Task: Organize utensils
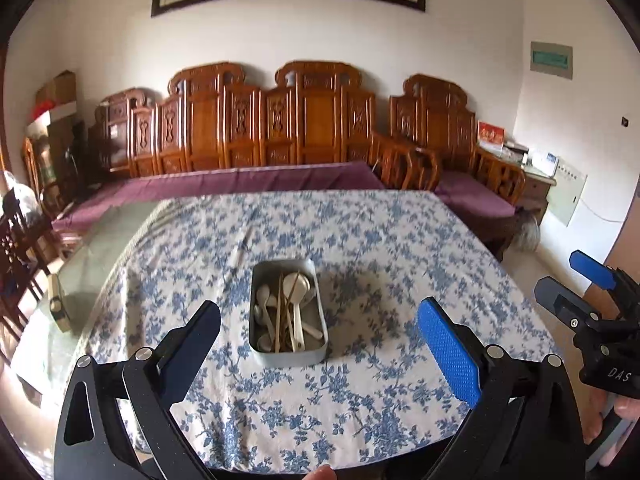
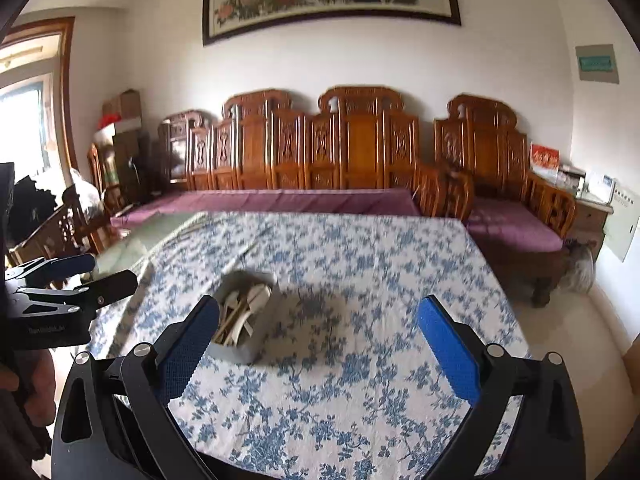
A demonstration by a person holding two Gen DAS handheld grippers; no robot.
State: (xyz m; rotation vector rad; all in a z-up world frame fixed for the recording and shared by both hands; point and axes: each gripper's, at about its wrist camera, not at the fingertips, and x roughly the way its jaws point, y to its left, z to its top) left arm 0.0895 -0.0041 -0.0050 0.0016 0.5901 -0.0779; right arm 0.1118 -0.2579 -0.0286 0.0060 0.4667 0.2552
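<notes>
Metal tin [image 1: 288,312] of spoons [image 1: 298,304] and chopsticks [image 1: 279,312] at 12 o'clock on floral tablecloth [image 1: 380,248]; small box [image 1: 60,308] at 9; left gripper [image 1: 318,320] and right gripper [image 2: 318,320] both gaping, empty.

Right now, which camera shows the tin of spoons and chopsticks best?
The left wrist view: the metal tin sits centred and sharp, contents visible from above. The right wrist view shows it blurred, oblique, partly behind a gripper finger.

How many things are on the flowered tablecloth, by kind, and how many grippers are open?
Metal tray holding mixed white spoons and chopsticks, too tangled to count: 1
Open grippers, both empty, left gripper and right gripper: 2
Total: 3
</notes>
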